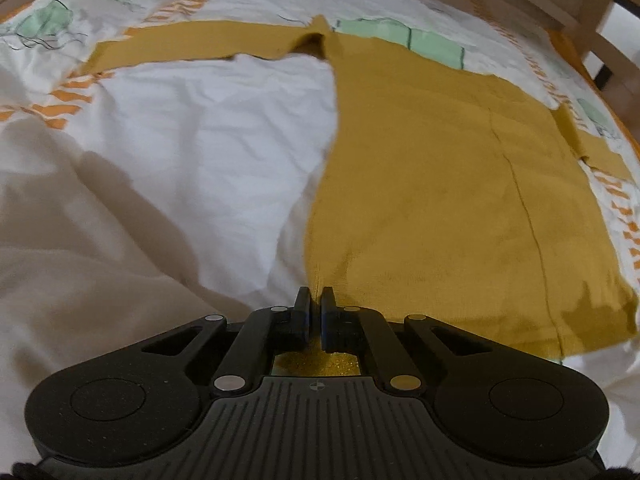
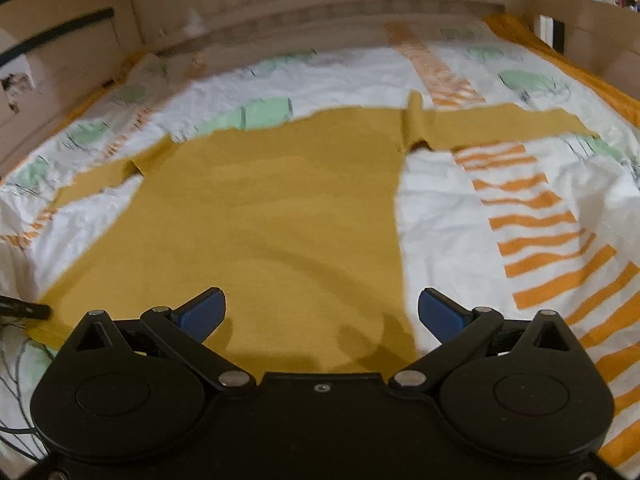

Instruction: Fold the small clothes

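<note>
A mustard-yellow long-sleeved top (image 1: pixel 440 184) lies flat on the bed with both sleeves spread sideways; it also shows in the right wrist view (image 2: pixel 272 208). My left gripper (image 1: pixel 315 300) is shut on the top's hem at its near left corner, and yellow cloth shows between the fingers. My right gripper (image 2: pixel 322 312) is open and empty, hovering over the hem near the top's right edge. The left gripper's dark tip (image 2: pixel 24 310) shows at the left edge of the right wrist view.
The bed has a white cover (image 2: pixel 460 240) with orange stripes and green patches. A wooden headboard (image 2: pixel 320 4) and side rails (image 2: pixel 592 20) border it. A rumpled white sheet (image 1: pixel 80 240) lies at the left. Cables (image 2: pixel 16 380) lie at the near left.
</note>
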{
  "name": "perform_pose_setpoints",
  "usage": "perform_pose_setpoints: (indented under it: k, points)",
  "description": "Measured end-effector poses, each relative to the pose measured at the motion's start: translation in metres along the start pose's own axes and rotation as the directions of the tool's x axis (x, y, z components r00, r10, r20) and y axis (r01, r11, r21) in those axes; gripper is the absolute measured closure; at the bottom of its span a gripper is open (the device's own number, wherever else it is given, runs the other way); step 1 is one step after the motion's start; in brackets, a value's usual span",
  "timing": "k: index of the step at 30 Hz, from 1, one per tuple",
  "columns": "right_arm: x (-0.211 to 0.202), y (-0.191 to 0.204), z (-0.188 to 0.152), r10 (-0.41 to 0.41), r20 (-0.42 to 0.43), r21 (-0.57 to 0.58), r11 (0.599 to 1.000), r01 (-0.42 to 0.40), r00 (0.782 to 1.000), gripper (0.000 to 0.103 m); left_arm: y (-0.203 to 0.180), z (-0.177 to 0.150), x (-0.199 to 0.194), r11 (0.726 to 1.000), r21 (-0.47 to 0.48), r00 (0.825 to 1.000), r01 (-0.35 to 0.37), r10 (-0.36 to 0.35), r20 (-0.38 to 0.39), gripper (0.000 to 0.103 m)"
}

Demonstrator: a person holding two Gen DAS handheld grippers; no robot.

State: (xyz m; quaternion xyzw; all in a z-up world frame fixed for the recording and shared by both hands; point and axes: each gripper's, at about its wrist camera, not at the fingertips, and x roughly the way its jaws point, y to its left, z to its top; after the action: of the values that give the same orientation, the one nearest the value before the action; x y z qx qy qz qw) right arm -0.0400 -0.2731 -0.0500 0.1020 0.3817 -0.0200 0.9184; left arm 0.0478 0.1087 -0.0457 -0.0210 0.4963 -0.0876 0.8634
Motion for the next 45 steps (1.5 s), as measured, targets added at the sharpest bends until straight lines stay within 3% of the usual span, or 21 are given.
perform_pose_setpoints:
  k: [6,11,15,21,29,35,40,45]
  points:
    - [0.021,-0.014,0.002,-0.036,-0.113,0.042,0.998,0.041,0.993,0.001,-0.01,-0.001,0.011,0.999,0.05,0.998,-0.016,0.018,-0.053,0.096]
    - [0.039,-0.027,-0.007,-0.069,-0.216,0.086,0.992,0.09,0.974,0.001,-0.004,-0.002,0.011,0.999,0.017,0.996,-0.046,0.047,-0.076,0.092]
    - [0.044,-0.031,-0.015,-0.097,-0.257,0.086,0.989,0.123,0.962,0.001,-0.013,-0.002,-0.015,0.994,0.027,0.994,-0.106,0.105,0.033,0.08]
    - [0.048,-0.022,-0.017,-0.137,-0.282,0.03,0.988,0.151,0.95,0.0,-0.04,0.024,-0.04,0.992,0.067,0.977,-0.107,0.093,0.192,0.073]
    - [0.053,-0.021,-0.019,-0.137,-0.291,0.008,0.989,0.146,0.947,0.0,-0.084,0.07,-0.007,0.986,0.138,0.971,-0.094,0.06,0.231,0.073]
    - [0.056,-0.024,-0.001,-0.121,-0.368,0.018,0.99,0.137,0.922,0.001,-0.113,0.102,0.019,0.977,0.189,0.966,-0.102,0.051,0.254,0.073]
    - [0.042,-0.042,0.031,-0.118,-0.314,0.096,0.983,0.155,0.942,0.002,-0.124,0.129,0.033,0.98,0.191,0.963,-0.059,0.005,0.271,0.073]
    - [0.036,-0.056,0.073,-0.116,-0.197,0.137,0.98,0.145,0.974,0.002,-0.124,0.159,0.061,0.989,0.145,0.973,0.024,-0.057,0.225,0.073]
